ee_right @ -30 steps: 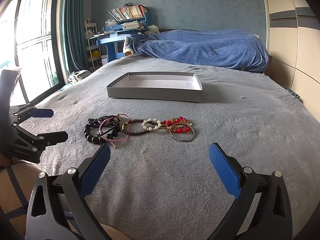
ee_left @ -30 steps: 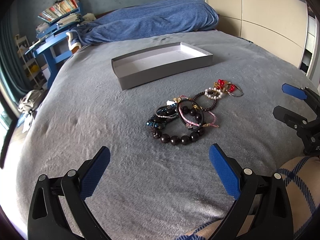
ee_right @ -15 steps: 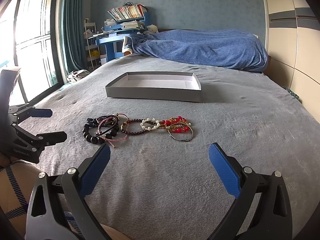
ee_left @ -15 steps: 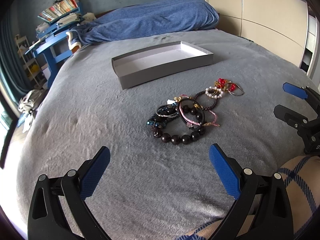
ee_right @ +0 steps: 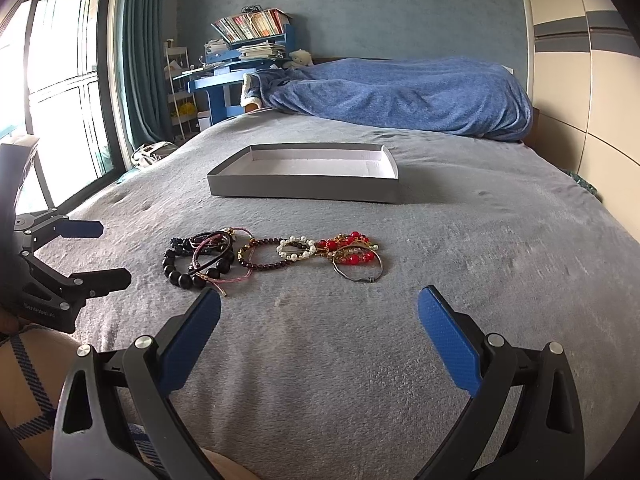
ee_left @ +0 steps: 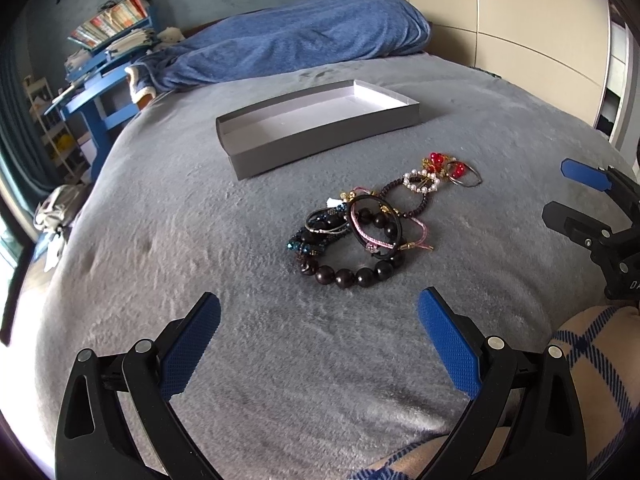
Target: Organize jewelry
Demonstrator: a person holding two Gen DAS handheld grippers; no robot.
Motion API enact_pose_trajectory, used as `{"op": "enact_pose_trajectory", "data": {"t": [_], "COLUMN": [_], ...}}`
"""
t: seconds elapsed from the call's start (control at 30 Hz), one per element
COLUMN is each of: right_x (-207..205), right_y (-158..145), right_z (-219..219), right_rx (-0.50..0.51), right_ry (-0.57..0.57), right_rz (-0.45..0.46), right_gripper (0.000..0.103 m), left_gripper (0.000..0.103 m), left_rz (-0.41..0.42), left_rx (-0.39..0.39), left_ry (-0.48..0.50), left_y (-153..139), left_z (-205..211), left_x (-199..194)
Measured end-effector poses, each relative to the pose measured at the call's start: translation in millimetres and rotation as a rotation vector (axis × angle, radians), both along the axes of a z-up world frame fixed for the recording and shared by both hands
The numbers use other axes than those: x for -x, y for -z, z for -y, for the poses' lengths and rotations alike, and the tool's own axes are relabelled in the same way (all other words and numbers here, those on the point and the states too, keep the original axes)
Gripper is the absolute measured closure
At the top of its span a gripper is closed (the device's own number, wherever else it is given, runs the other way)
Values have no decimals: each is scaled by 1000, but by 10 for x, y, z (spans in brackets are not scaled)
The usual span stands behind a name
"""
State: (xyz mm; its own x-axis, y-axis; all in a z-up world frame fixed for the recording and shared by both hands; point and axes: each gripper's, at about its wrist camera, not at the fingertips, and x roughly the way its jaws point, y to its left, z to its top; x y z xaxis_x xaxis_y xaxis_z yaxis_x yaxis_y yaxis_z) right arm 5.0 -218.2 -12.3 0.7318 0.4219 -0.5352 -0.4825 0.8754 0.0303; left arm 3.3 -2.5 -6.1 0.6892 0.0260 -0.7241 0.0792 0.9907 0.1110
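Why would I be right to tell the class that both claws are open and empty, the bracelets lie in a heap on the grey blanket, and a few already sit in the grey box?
Not quite. The grey box is empty, as the right wrist view shows. The rest stands: the left claw and right claw are open and empty, and the bracelets lie heaped on the grey blanket.

bed cover [ee_right: 480,260]: soft matt grey fleece | box [ee_right: 304,190]: matt grey cardboard | beads [ee_left: 348,274]: dark, glossy | bangle [ee_right: 357,274]: thin metal | pads [ee_left: 448,336]: textured blue
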Motion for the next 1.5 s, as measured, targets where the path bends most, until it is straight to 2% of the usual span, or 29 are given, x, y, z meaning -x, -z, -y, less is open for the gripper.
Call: {"op": "enact_pose_trajectory", "data": {"t": [0.43, 0.7, 0.8, 0.93, 1.1, 1.23, 1.33, 1.5], "right_x": [-10, -225, -311, -407, -526, -611, -665, -740], "right_y": [-3, 31, 34, 18, 8, 37, 67, 131], "right_z": [-23, 135, 182, 202, 215, 218, 220, 195], "right_rx": [8, -44, -42, -20, 0, 8, 18, 42], "right_ry": [-1, 50, 74, 95, 108, 114, 122, 130], "right_rz": [-10, -109, -119, -117, -123, -139, -150, -172], "right_gripper": [6, 6, 6, 6, 10, 13, 19, 25], "left_gripper": [6, 7, 7, 8, 29, 36, 42, 66], "left_rz": [-2, 20, 27, 5, -49, -86, -108, -153], "left_rx": [0, 37, 48, 69, 58, 59, 61, 92], "left_ry": [7, 6, -2, 40, 104, 160, 190, 247], "left_y": [-22, -118, -151, -134, -46, 17, 52, 105], "left_z": [21, -61, -107, -86, 36, 152, 213, 296], "left_x": [-23, -109, -206, -354, -524, -628, -680, -740]}}
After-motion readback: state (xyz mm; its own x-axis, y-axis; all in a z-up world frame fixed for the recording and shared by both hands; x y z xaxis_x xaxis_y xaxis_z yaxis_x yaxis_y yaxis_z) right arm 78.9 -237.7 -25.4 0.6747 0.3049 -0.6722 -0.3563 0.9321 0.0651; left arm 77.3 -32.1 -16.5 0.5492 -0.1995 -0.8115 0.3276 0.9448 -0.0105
